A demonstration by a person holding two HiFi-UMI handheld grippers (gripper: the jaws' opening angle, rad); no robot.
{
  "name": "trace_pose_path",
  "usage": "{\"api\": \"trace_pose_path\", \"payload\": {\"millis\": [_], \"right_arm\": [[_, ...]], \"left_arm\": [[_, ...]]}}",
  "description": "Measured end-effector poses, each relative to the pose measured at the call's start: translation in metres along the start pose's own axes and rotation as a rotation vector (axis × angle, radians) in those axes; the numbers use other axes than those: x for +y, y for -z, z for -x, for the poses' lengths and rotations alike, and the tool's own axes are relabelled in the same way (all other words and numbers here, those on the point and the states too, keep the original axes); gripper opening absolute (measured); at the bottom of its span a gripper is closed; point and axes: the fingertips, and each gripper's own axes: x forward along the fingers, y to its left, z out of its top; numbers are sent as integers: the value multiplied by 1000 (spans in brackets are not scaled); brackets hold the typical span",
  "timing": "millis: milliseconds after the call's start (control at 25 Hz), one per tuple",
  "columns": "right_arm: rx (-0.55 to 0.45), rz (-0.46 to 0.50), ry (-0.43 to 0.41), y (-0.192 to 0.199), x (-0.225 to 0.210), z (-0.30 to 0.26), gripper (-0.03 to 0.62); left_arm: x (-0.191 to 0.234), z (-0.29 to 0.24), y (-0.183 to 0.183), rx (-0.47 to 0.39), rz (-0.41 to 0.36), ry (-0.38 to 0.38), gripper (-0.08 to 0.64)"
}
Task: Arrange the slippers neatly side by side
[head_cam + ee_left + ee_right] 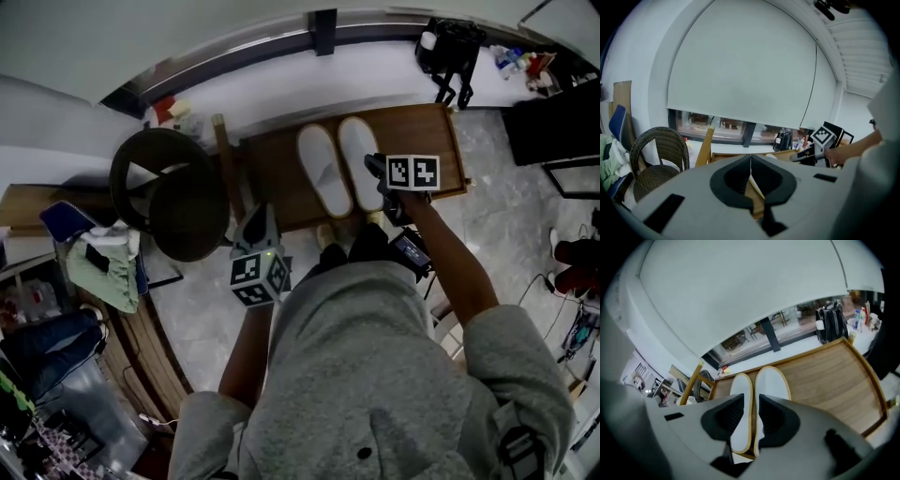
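Head view: slippers paired, right claw open over the heels

Wooden surface [281,178], plank grain with a raised rim, carries both. Left-hand slipper [740,390] and right-hand slipper [772,383] lie parallel, just beside each other. They are flat white ovals, soft-looking, with tan piping. Right claw [751,401] is open with nothing pinched, the seam between the slippers in its gap. Left claw [750,161] is closed, empty, well away. Risk: a jaw snagging the piping on pull-back would skew the pair.

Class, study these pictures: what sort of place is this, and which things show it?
Probably a lived-in room at home: white slippers lie on a wooden platform by a window with a roller blind, a wicker chair stands nearby, and clothes are heaped beside it.
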Motion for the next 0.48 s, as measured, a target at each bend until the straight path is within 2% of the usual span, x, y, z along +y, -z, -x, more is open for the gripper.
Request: {"api": "trace_pose_path", "payload": {"millis": [40,120,280,400,480], "right_arm": [[-21,43,-2,-5,5,10,102],[-82,136,-13,-18,18,34,49],[-287,298,-50,-51,58,95,31],[-419,380,-39,-69,80,139,30],[-475,400,-19,-73,86,162,31]], "left_arm": [[-2,1,-3,-10,-11,5,15],[-8,2,-12,-30,-35,16,15],[-22,10,-31,-65,-85,41,15],[-32,17,-49,-106,-132,53,15],[-36,20,-58,-131,-151,61,15]]}}
